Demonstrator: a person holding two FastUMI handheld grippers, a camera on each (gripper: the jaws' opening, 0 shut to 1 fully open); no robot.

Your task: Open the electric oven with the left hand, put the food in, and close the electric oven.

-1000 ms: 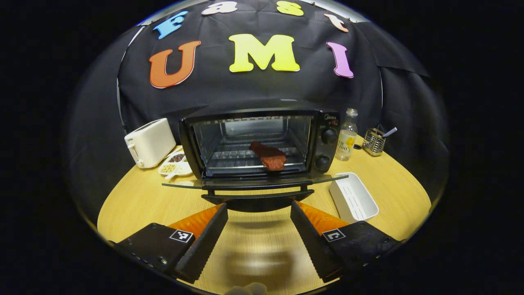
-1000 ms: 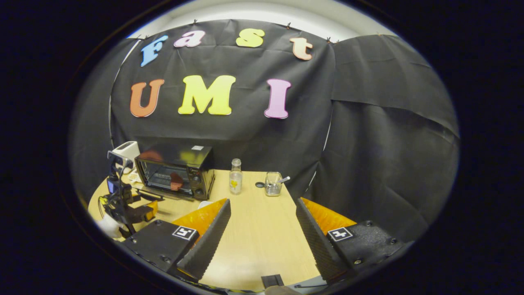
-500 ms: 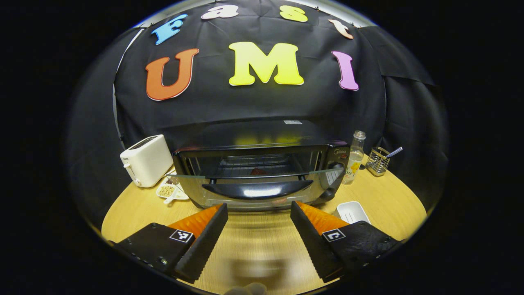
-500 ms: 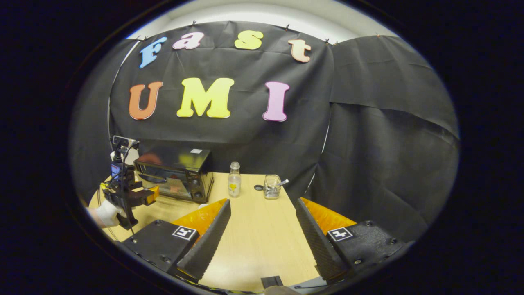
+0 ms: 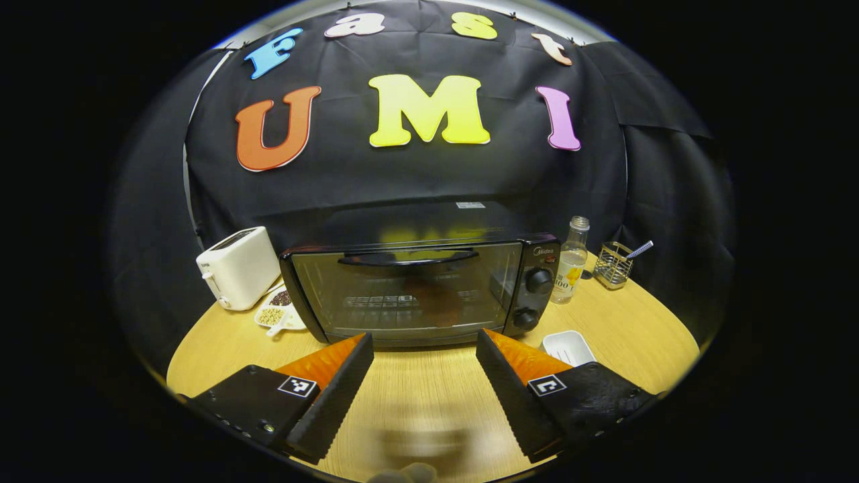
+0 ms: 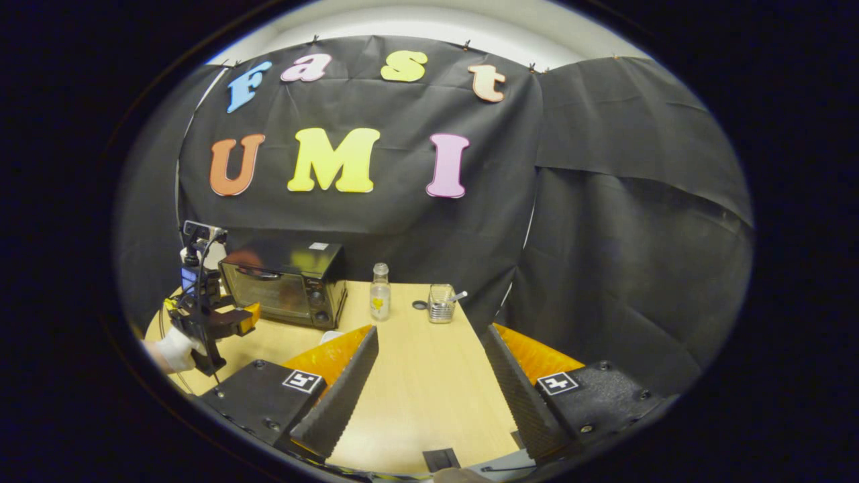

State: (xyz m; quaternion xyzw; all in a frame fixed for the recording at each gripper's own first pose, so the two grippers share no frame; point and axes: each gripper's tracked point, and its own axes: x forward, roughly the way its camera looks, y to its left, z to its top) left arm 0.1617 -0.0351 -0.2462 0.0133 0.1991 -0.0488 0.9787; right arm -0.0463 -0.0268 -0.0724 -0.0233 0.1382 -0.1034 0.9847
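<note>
The black electric oven (image 5: 416,288) stands on the wooden table (image 5: 416,409) with its glass door closed and the handle (image 5: 408,257) along the top. A reddish piece of food (image 5: 429,302) shows dimly through the glass on the rack. My left gripper (image 5: 424,386) is open just in front of the door, touching nothing. In the right gripper view the oven (image 6: 285,285) is far off at the left, with the left gripper (image 6: 221,322) and a gloved hand (image 6: 176,350) before it. My right gripper (image 6: 429,389) is open over bare table, holding nothing.
A white toaster (image 5: 238,267) and a dish of beans (image 5: 275,314) stand left of the oven. To its right are a small bottle (image 5: 570,260), a wire holder with a spoon (image 5: 614,265) and a white tray (image 5: 568,347).
The oven door has swung up from fully open to closed, with the food inside. My left gripper has drawn back slightly from the door. The right gripper has barely moved.
</note>
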